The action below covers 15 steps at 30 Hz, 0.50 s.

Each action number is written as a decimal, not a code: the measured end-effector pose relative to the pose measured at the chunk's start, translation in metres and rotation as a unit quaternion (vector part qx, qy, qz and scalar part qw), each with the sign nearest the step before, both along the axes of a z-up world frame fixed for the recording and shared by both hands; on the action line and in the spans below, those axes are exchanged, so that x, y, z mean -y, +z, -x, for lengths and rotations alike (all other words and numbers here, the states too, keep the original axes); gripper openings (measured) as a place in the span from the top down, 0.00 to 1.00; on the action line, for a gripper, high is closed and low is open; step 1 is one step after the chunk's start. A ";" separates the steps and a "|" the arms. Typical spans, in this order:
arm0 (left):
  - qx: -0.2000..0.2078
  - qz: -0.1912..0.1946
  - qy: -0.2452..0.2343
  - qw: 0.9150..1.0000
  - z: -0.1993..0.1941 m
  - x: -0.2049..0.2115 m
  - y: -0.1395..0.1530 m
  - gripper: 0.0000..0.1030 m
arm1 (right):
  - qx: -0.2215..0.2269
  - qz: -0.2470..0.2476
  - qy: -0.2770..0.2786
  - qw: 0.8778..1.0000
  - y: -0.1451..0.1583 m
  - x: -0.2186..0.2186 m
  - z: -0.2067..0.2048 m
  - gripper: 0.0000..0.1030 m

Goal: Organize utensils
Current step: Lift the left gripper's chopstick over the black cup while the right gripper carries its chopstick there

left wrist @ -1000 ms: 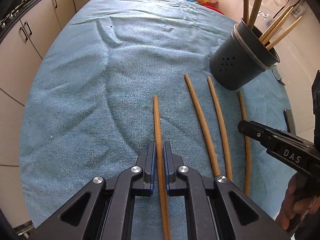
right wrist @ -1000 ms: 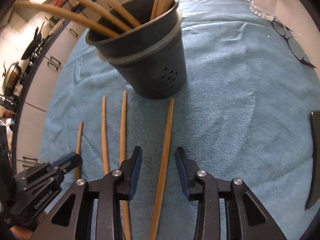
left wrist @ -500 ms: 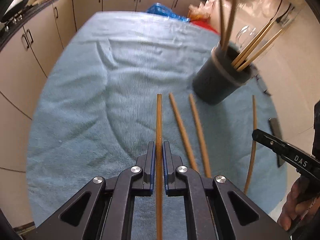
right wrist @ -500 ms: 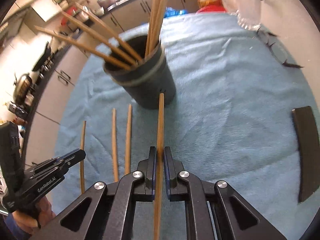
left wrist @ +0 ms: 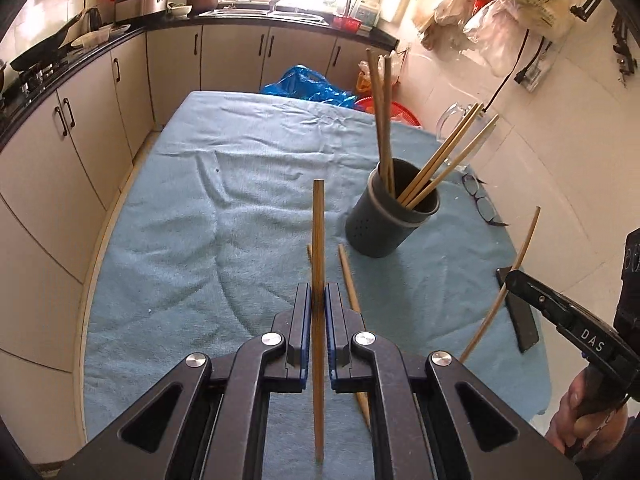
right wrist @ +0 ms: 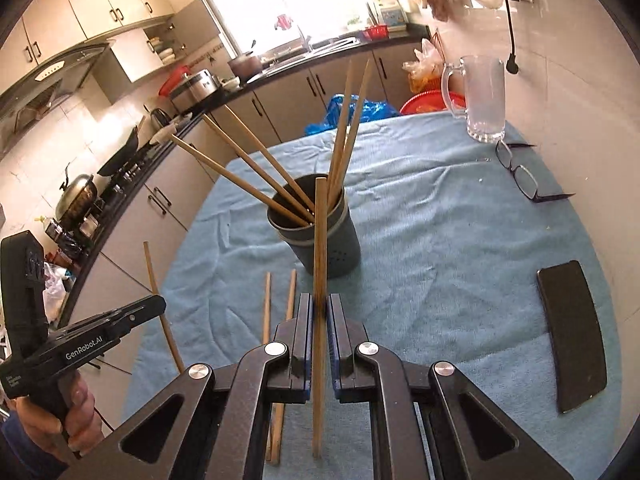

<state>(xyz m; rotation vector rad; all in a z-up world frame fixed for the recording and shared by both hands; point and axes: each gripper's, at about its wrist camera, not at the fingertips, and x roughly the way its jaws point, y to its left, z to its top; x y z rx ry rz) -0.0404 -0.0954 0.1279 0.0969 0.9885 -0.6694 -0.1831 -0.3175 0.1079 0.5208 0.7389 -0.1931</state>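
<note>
A dark grey holder (left wrist: 390, 220) (right wrist: 324, 240) stands on the blue towel (left wrist: 200, 240) with several wooden chopsticks in it. My left gripper (left wrist: 318, 300) is shut on one chopstick (left wrist: 318, 240) and holds it above the towel, left of the holder. My right gripper (right wrist: 319, 308) is shut on another chopstick (right wrist: 320, 240), raised in front of the holder; it also shows in the left wrist view (left wrist: 508, 280). Two chopsticks (right wrist: 290, 300) (left wrist: 348, 276) lie on the towel between the grippers.
A black phone (right wrist: 572, 332) lies on the towel at the right. Glasses (right wrist: 524, 180) and a glass mug (right wrist: 480, 96) sit at the far right by the wall. Kitchen cabinets (left wrist: 60, 140) run along the left.
Both grippers have lifted their chopsticks well up off the towel and tilted upward. The right gripper closed on its chopstick a second ago. Two chopsticks stay on the towel.
</note>
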 end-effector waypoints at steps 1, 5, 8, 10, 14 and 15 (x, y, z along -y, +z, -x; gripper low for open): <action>0.001 0.001 -0.001 1.000 0.001 -0.001 0.002 0.94 | 0.001 -0.001 -0.001 1.000 0.000 0.000 0.002 0.93; 0.005 0.005 -0.003 1.000 0.004 -0.002 0.006 0.94 | 0.007 -0.002 -0.003 1.000 0.004 0.001 0.007 0.93; 0.008 0.006 -0.003 1.000 0.008 -0.002 0.009 0.94 | 0.011 -0.004 -0.004 1.000 0.005 -0.001 0.011 0.93; 0.010 0.007 -0.002 1.000 0.008 -0.003 0.011 0.94 | 0.013 -0.003 -0.005 1.000 0.006 -0.001 0.013 0.93; 0.014 0.010 -0.001 1.000 0.010 -0.004 0.015 0.94 | 0.017 -0.004 -0.008 1.000 0.009 0.000 0.016 0.93; 0.015 0.011 -0.001 1.000 0.010 -0.004 0.016 0.94 | 0.018 -0.004 -0.008 1.000 0.009 -0.001 0.016 0.93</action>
